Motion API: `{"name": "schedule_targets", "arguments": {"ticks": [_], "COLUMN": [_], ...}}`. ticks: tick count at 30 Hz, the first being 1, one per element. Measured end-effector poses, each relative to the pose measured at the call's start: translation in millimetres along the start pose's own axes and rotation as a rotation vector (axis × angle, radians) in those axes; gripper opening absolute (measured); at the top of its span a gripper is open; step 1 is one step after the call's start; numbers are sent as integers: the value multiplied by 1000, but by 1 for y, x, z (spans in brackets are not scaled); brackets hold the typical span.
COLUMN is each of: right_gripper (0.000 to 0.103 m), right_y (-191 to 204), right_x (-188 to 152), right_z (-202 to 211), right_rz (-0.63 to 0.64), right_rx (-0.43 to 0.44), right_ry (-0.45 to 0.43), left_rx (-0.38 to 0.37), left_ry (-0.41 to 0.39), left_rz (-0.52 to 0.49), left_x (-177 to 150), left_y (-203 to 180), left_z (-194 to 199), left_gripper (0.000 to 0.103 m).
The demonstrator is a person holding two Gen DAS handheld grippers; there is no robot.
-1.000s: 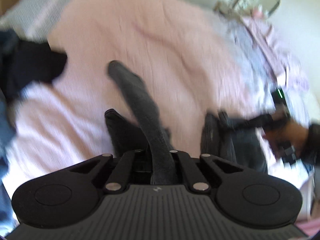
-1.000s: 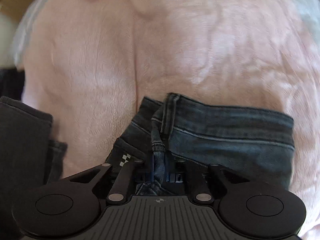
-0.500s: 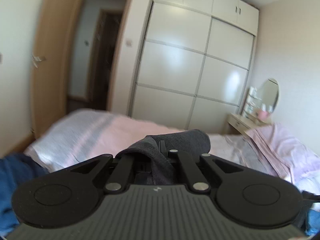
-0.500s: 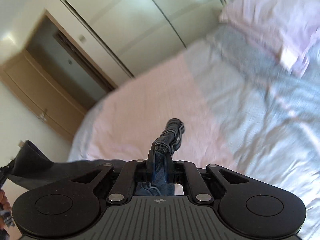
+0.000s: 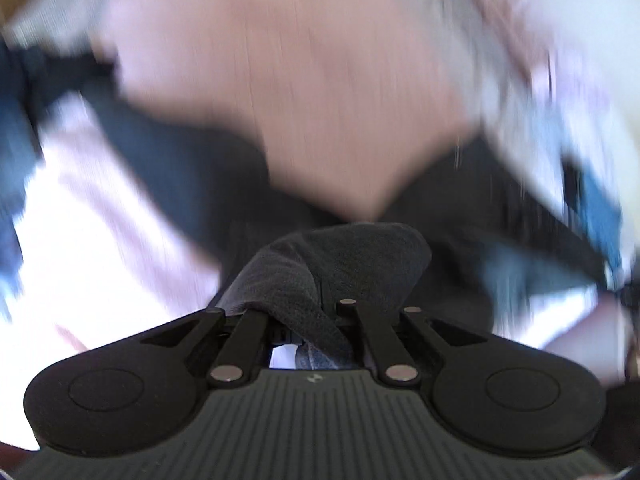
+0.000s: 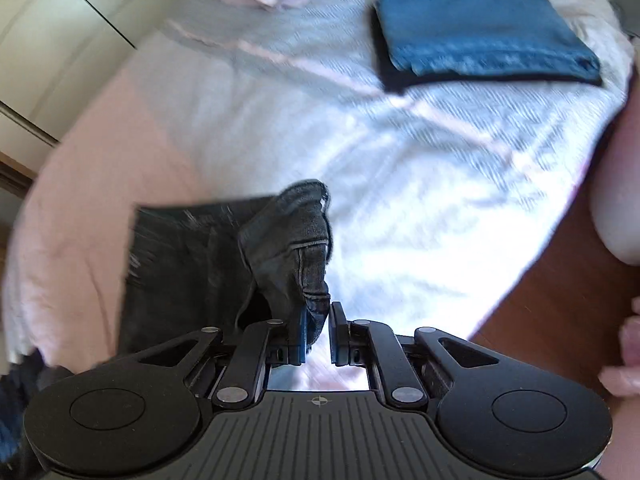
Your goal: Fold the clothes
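your left gripper (image 5: 310, 322) and right gripper (image 6: 316, 330) each pinch the dark jeans (image 6: 192, 264), stretched above the bed (image 6: 400, 168). denim's heavy and floppy; grip the thick seams.

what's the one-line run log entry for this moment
left gripper: shut on dark jeans | right gripper: shut on dark jeans | folded blue jeans: on bed

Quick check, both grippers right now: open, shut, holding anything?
Left gripper: shut on the dark grey jeans.
Right gripper: shut on the same jeans' denim edge.
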State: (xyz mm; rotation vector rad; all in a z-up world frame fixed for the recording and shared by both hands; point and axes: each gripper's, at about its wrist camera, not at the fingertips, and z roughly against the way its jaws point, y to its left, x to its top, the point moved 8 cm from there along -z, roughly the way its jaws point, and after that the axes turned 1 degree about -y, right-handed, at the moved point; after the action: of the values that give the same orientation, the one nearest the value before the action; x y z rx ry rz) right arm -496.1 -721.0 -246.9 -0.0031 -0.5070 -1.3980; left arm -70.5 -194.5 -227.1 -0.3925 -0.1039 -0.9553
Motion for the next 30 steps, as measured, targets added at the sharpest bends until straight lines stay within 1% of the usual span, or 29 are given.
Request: {"name": "schedule_targets", "arguments": {"ticks": [1, 2, 3, 4, 5, 6, 8, 10, 11, 12, 13, 14, 15, 16, 18, 19, 21, 22, 24, 25, 26, 27, 29, 30], "right_gripper": [12, 17, 29, 46, 53, 60, 60, 60, 60, 62, 69, 74, 81, 82, 82, 82, 82, 82, 82, 59, 37, 17, 13, 12], "right_y": [0, 8, 17, 31, 46, 62, 100, 139, 158, 174, 190, 205, 219, 230, 249, 255, 266, 271, 273, 273, 275, 278, 283, 285], "right_x": [-5, -2, 2, 8, 14, 20, 34, 46, 52, 57, 62, 65, 68, 69, 71, 73, 77, 78, 79, 81, 88, 94, 108, 123], "right_z": [-1, 2, 4, 6, 5, 4, -7, -22, -31, -45, -64, -85, -107, -134, -185, -208, -252, -273, -306, -314, -315, -304, -282, -266], "right_rz": [18, 57, 97, 142, 189, 240, 366, 475, 522, 563, 609, 664, 721, 784, 906, 949, 1033, 1064, 1035, 995, 951, 918, 853, 830], "right_rx": [-39, -69, -94, -94, -76, -59, -28, 17, 48, 95, 150, 198, 240, 264, 310, 330, 369, 388, 419, 436, 467, 502, 573, 608], "right_ry": [3, -22, -48, -79, -106, -131, -154, -170, -170, -147, -103, -50, 5, 62, 175, 214, 294, 339, 469, 526, 553, 554, 549, 512], "left_rx": [-15, -7, -4, -7, -10, -7, 16, 35, 40, 44, 53, 73, 90, 101, 120, 123, 108, 99, 87, 83, 82, 84, 86, 85], "left_ry": [69, 95, 98, 91, 83, 66, 6, -58, -96, -131, -155, -170, -176, -176, -168, -165, -158, -150, -117, -100, -85, -78, -72, -83], "left_rz": [-13, -40, -58, -60, -61, -63, -68, -71, -66, -61, -58, -62, -79, -107, -162, -184, -208, -219, -244, -259, -274, -285, -302, -307], "left_x": [-15, -24, -25, -22, -19, -13, 8, 28, 38, 48, 60, 71, 80, 88, 102, 107, 114, 116, 119, 120, 121, 123, 131, 137], "left_y": [4, 9, 14, 21, 28, 34, 42, 49, 51, 53, 51, 46, 40, 31, 10, -1, -21, -31, -50, -60, -68, -75, -90, -97], "left_z": [-8, -10, -7, -1, 4, 11, 25, 38, 42, 45, 43, 37, 28, 17, -9, -22, -48, -61, -85, -96, -104, -110, -114, -112], "left_gripper": [7, 11, 15, 19, 24, 25, 25, 28, 31, 37, 41, 46, 47, 47, 47, 47, 47, 47, 46, 46, 46, 46, 46, 46]}}
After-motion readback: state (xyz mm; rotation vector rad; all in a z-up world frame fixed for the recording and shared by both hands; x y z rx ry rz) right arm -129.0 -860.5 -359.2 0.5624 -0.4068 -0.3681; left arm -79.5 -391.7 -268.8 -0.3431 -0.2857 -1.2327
